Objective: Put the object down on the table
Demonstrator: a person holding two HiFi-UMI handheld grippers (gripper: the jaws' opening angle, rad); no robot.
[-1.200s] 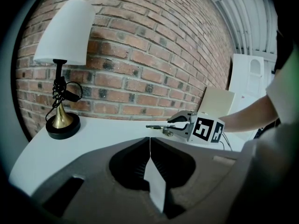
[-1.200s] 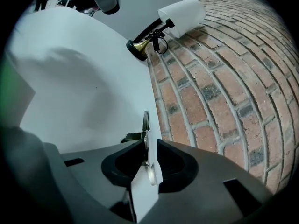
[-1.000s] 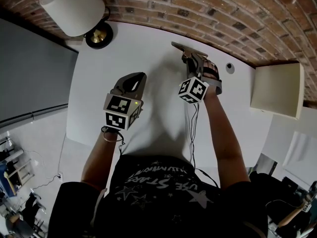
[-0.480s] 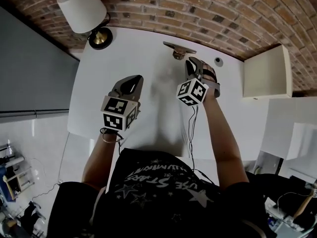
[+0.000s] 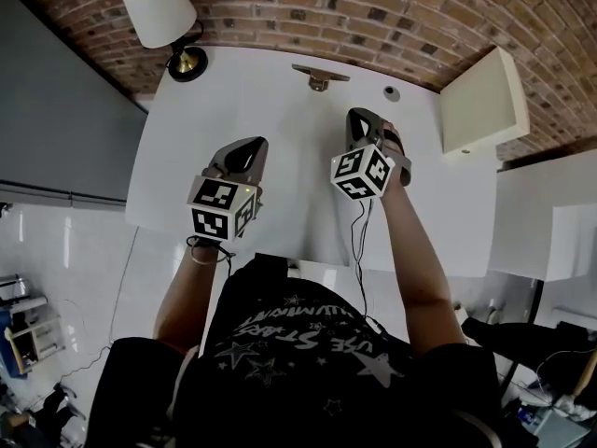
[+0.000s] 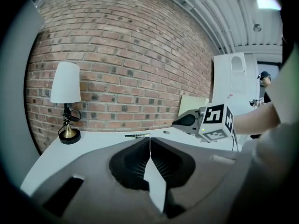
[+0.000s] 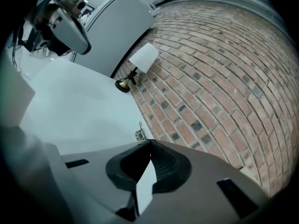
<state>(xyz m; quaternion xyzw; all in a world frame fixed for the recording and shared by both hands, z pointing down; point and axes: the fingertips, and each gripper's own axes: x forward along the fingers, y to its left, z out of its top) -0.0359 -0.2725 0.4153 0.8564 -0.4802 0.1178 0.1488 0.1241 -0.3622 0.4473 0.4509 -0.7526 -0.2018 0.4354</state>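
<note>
A small metal object (image 5: 319, 76) lies on the white table (image 5: 280, 213) close to the brick wall, and both grippers are well short of it. It also shows as a thin metal piece (image 6: 138, 135) in the left gripper view and as the same piece (image 7: 139, 132) just past my right jaws. My right gripper (image 5: 357, 118) has just closed its jaws, which now meet (image 7: 150, 141) with nothing between them. My left gripper (image 5: 250, 145) hovers over the table's middle, its jaws meeting in a line (image 6: 149, 138) and holding nothing.
A table lamp (image 5: 160, 7) with a white shade stands at the far left corner. A small round knob (image 5: 392, 92) sits right of the metal object. A cream board (image 5: 476, 101) leans at the right, and a grey panel (image 5: 56, 110) runs along the left.
The right gripper let go of the metal object, which now lies on the table by the wall. Both grippers drew back toward me and rose. The right jaws closed.
</note>
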